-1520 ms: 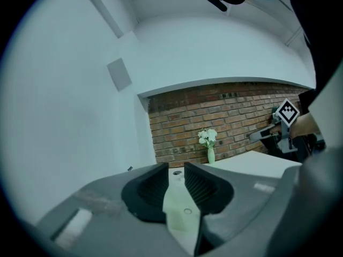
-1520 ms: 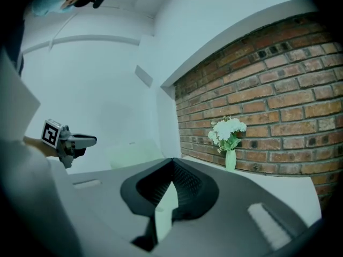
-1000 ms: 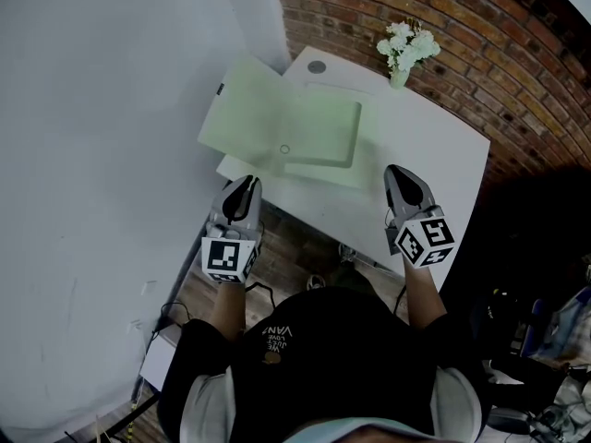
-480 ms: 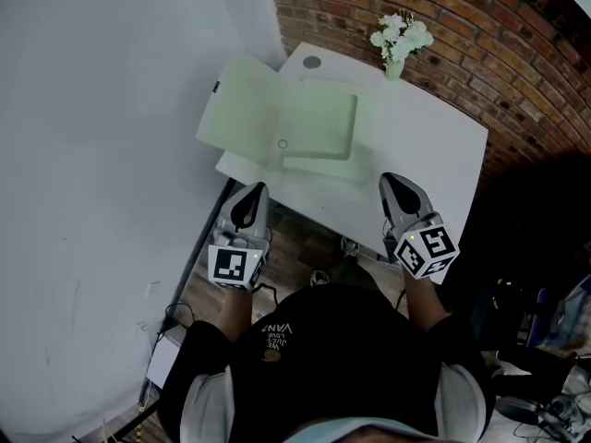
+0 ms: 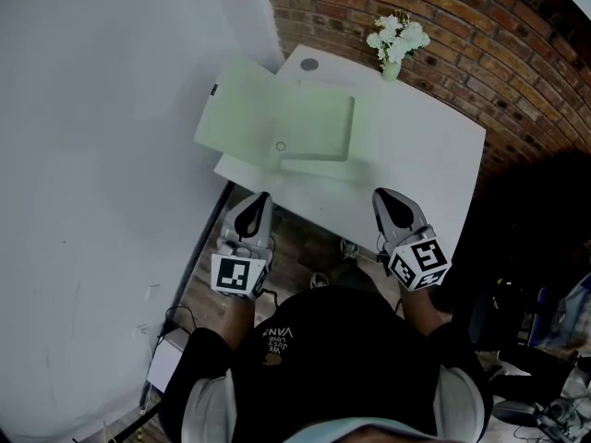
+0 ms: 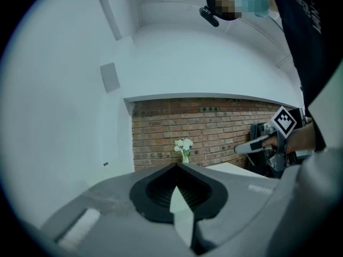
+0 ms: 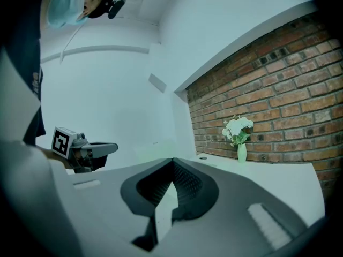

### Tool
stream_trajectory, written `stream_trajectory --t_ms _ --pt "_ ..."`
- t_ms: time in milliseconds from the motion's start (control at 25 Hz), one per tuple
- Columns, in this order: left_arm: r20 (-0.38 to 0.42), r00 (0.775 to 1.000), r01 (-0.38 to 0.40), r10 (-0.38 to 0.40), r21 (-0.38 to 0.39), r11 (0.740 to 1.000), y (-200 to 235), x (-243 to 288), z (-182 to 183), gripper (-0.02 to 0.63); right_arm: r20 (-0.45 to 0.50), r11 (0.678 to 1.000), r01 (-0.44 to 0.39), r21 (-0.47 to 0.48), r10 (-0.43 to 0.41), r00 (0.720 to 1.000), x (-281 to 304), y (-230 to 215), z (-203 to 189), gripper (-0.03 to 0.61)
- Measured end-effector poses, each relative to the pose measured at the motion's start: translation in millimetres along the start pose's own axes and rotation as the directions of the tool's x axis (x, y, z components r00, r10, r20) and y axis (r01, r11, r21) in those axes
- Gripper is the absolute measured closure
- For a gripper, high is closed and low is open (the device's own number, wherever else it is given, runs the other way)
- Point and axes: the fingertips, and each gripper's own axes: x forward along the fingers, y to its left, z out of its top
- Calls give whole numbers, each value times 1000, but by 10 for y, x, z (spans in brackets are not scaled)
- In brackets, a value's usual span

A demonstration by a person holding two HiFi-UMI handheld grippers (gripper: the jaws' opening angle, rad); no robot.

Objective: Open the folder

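Green folder [image 5: 277, 123] spread open at upper centre, grippers held clear.
Lying flat on the white table [image 5: 425, 164], left flap overhanging the edge by the wall; opening seemingly done. Left gripper [image 5: 262, 197] and right gripper [image 5: 380, 196] low in frame, short of the near table edge, jaws closed on nothing, probably because no grasp remains needed.
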Motion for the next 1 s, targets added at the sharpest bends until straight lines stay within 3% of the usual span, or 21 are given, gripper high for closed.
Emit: stream_trajectory --t_ms 320,640,1000 --pt "-4 1000 -6 6 -49 999 -55 -24 31 614 -6 999 13 -44 -13 1000 -34 6 14 581" --pt "-1 1000 4 -4 -25 1000 -36 -22 -9 614 3 998 23 -59 -23 1000 -29 -13 58 581" --pt "-1 1000 -8 8 -61 998 -27 37 60 614 3 998 19 -56 -19 1000 16 -34 77 581"
